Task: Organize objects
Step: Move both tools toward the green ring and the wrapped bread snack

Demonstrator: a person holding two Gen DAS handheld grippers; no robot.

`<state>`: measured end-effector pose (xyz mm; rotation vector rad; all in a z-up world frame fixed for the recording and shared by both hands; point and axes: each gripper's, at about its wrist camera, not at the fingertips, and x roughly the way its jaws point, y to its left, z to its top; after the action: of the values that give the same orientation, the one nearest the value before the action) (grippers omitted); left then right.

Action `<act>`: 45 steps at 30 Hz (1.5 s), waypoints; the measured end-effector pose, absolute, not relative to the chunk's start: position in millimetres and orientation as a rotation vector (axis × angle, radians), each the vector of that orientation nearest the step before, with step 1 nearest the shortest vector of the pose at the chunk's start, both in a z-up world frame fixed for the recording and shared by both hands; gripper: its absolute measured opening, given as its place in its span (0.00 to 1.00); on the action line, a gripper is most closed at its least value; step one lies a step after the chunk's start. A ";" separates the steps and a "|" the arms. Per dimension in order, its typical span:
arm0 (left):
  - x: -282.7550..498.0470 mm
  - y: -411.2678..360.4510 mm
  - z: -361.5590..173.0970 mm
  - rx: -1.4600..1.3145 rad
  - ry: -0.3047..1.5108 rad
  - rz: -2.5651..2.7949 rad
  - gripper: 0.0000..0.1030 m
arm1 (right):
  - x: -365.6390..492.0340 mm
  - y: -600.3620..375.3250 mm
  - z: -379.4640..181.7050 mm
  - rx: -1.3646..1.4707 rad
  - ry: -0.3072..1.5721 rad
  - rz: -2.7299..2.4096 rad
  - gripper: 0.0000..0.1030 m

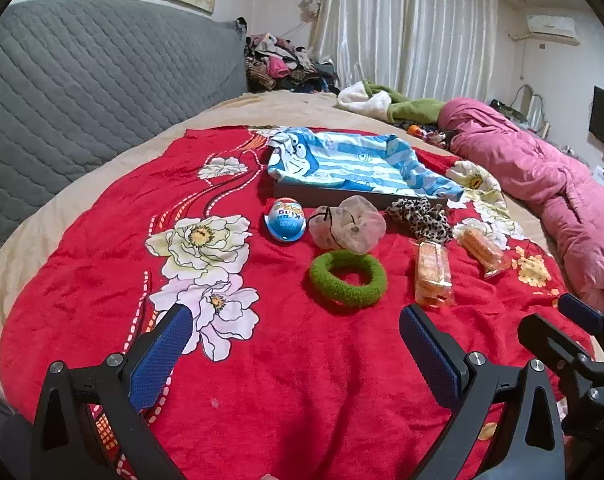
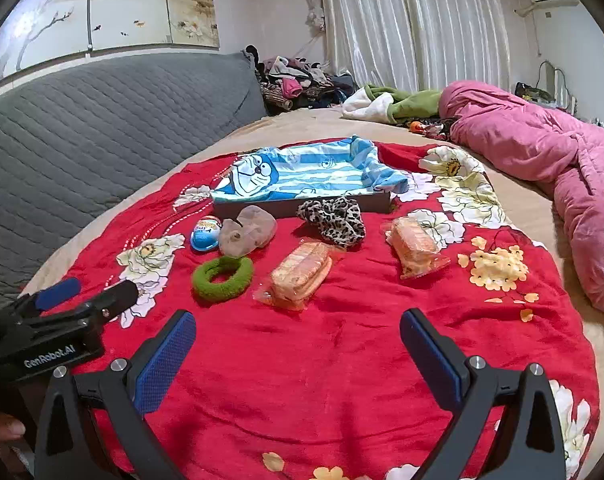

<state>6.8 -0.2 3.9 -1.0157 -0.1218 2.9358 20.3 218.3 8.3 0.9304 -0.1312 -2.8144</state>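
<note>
On a red flowered blanket lie a green scrunchie, a beige gauze scrunchie, a leopard scrunchie, a blue toy egg and two wrapped orange snack packs. Behind them stands a dark tray lined with a blue cartoon cloth. My left gripper hangs open, short of the green scrunchie. My right gripper is open too, near the closer snack pack. Neither holds anything.
A grey quilted headboard rises on the left. A pink duvet lies rolled along the right side of the bed. Green and white clothes and a heap of clothing sit at the far end by the curtains.
</note>
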 end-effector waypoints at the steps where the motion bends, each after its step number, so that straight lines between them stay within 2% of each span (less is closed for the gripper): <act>1: 7.2 -1.0 4.4 -1.015 -0.124 2.936 1.00 | 21.0 218.6 8.9 0.926 -0.132 -2.816 1.00; 29: 47.8 -6.5 46.6 -0.910 -0.119 2.960 1.00 | 66.2 224.5 59.1 0.793 -0.055 -2.890 1.00; 45: 5.3 11.8 17.5 -0.990 -0.079 2.909 1.00 | 31.4 255.9 41.2 0.892 -0.035 -2.925 1.00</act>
<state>5.3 11.8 17.5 -0.9895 -0.0785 2.9086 31.4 255.9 41.2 0.8920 -0.0351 -2.9252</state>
